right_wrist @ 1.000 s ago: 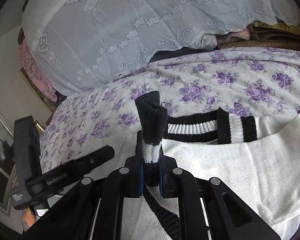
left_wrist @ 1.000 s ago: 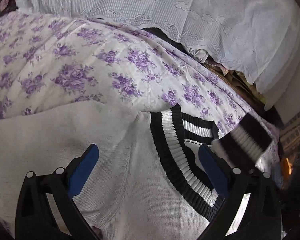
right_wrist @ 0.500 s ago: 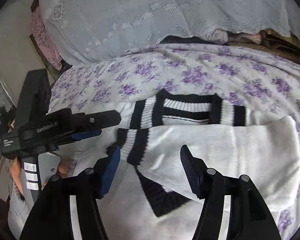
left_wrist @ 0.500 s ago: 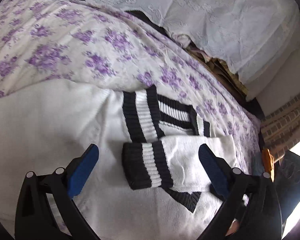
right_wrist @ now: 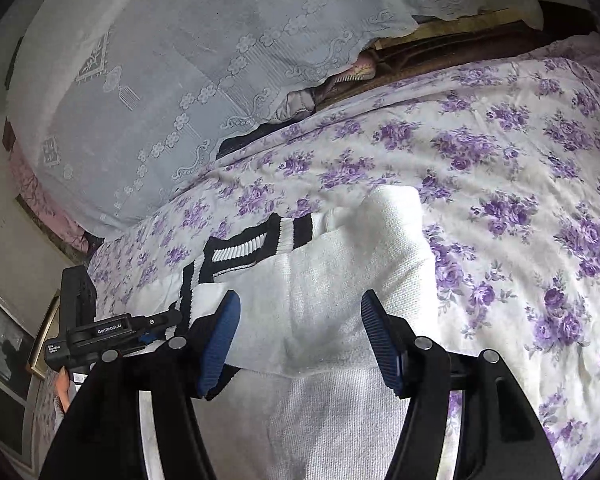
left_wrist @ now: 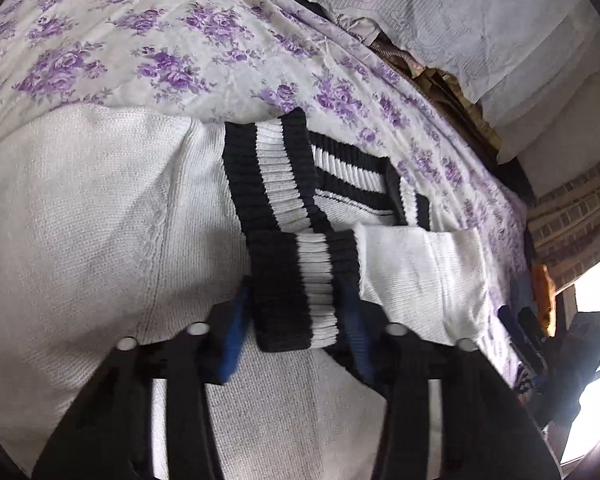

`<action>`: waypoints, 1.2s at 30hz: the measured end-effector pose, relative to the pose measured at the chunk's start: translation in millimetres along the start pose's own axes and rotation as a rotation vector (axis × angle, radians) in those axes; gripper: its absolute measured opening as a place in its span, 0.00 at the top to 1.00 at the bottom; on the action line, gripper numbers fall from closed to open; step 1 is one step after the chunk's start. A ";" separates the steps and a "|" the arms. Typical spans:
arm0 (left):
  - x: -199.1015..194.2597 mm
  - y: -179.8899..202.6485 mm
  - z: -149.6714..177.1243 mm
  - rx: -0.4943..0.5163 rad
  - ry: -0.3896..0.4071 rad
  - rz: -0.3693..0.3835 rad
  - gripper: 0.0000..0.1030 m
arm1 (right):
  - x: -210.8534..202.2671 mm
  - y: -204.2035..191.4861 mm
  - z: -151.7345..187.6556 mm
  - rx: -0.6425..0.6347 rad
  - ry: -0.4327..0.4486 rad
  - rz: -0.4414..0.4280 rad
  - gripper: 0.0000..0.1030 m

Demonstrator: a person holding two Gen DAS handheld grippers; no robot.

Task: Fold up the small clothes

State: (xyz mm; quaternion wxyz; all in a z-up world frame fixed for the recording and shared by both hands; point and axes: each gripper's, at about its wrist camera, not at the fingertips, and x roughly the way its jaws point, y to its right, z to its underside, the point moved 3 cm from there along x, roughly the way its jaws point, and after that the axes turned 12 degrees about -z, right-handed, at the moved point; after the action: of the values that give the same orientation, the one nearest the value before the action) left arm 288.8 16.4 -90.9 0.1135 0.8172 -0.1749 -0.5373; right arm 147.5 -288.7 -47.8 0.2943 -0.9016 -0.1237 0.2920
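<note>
A white knit sweater [left_wrist: 80,220] lies flat on the bed, with a black-and-white ribbed collar [left_wrist: 268,176]. One sleeve [right_wrist: 340,280] is folded across the chest. Its striped cuff [left_wrist: 296,292] sits between the blue pads of my left gripper [left_wrist: 296,308]. The jaws are closing, and both pads touch the cuff's edges. In the right wrist view my right gripper [right_wrist: 300,300] stands open over the folded sleeve near the shoulder, gripping nothing. There the collar [right_wrist: 240,248] shows further left, and the left gripper [right_wrist: 156,322] reaches in from the left edge.
The sweater rests on a bedspread [right_wrist: 500,160] printed with purple flowers. Behind it rises a pile under a white lace cover [right_wrist: 180,60]. A brick wall [left_wrist: 572,208] and a bright window are at the right of the left wrist view. A hand [right_wrist: 64,396] holds the left gripper.
The right gripper let go of the cuff, opened and drew back along the sleeve, which now lies across the chest. The left gripper came down over the cuff and its jaws narrowed onto it.
</note>
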 end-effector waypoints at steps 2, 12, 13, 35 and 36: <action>-7.5 -4.9 -3.7 -0.015 0.032 -0.008 0.73 | -1.0 2.1 -2.2 -0.001 0.011 0.006 0.39; -7.3 -7.1 -6.1 0.031 0.079 -0.202 0.91 | 39.3 33.2 -52.3 0.010 0.003 0.134 0.63; -12.7 -5.4 -6.3 0.037 0.097 -0.176 0.91 | 42.0 40.1 -53.6 0.042 0.000 0.124 0.65; 6.9 45.7 23.7 0.282 0.134 -0.322 0.47 | 32.7 39.9 14.0 -0.160 -0.194 0.208 0.62; 3.4 44.8 23.8 0.264 0.141 -0.315 0.47 | 32.2 36.1 10.0 -0.152 -0.191 0.216 0.60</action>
State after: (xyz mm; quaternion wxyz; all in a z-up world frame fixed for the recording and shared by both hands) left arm 260.8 -25.8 -86.4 -0.0680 0.8778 -0.1053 -0.4623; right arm 169.1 -300.2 -90.8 0.1793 -0.8973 -0.0753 0.3963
